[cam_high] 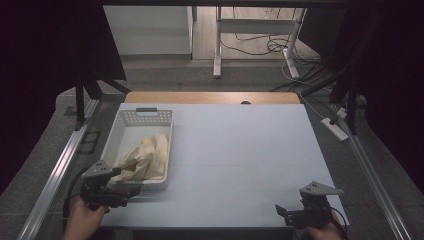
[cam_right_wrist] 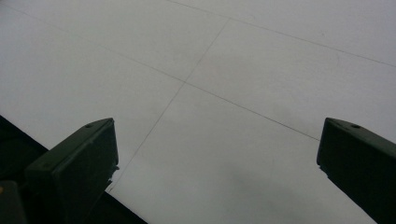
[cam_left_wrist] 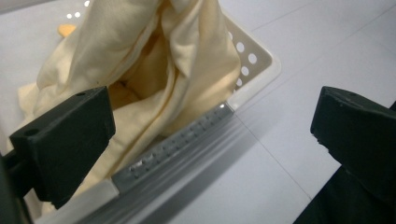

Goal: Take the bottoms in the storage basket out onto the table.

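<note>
A pale yellow cloth [cam_high: 144, 156] lies crumpled in the white basket [cam_high: 129, 118] at the table's near left. It looks light and limp, so pinch a raised fold. The left gripper [cam_high: 131, 190] gapes wide beside its near rim, holding nothing; the right gripper [cam_high: 283, 212], near right, is equally wide and empty.

Basket [cam_high: 142, 118] on the table's [cam_high: 240, 150] left side, cloth [cam_high: 144, 159] heaped inside toward its near end, left gripper [cam_high: 131, 189] at the basket's near rim, perhaps touching it, right gripper [cam_high: 281, 211] at the near right corner, well apart.
</note>
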